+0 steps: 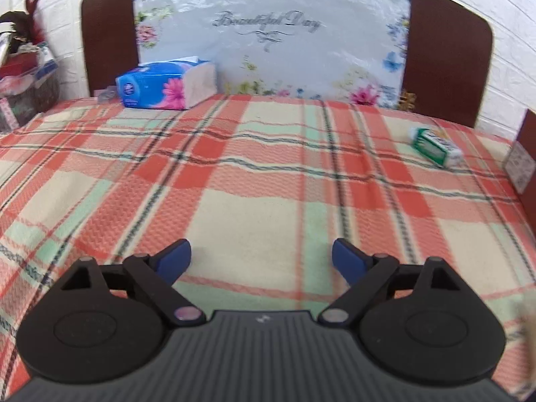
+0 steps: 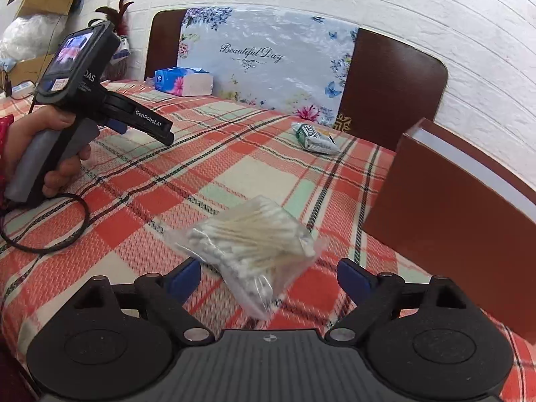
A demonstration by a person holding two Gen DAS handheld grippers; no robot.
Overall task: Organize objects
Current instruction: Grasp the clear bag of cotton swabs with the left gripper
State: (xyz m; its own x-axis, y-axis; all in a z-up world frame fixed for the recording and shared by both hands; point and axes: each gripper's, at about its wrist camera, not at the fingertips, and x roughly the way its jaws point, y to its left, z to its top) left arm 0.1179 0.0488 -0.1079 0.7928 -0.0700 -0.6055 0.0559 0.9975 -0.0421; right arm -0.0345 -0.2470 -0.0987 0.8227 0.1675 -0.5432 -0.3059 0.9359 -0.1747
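Clear plastic is blurring just ahead of my right gripper: a bag of swabs is lying, or perhaps dropping, on the plaid cloth, its near end between my blue fingers. The jaws are standing wide and neither pad is pressing on it, so I am holding nothing there. The smear makes it hard to say whether the bag is resting flat or tilted.

I am judging it light and limp. The film looks slick and will crumple, while the bundled sticks inside give a stiff core. I would be closing across that core, at the middle of the bundle, not on a loose corner of film that could slide out.

To my right a brown box is standing open near the bag, probably where things are going.

My left gripper is hovering over bare cloth with its jaws wide too, gripping nothing. From the right wrist view I am seeing it side-on in my left hand.

Farther off, a green packet is lying near the far right of the cloth. Beyond it a tissue pack is sitting by the flowered board.
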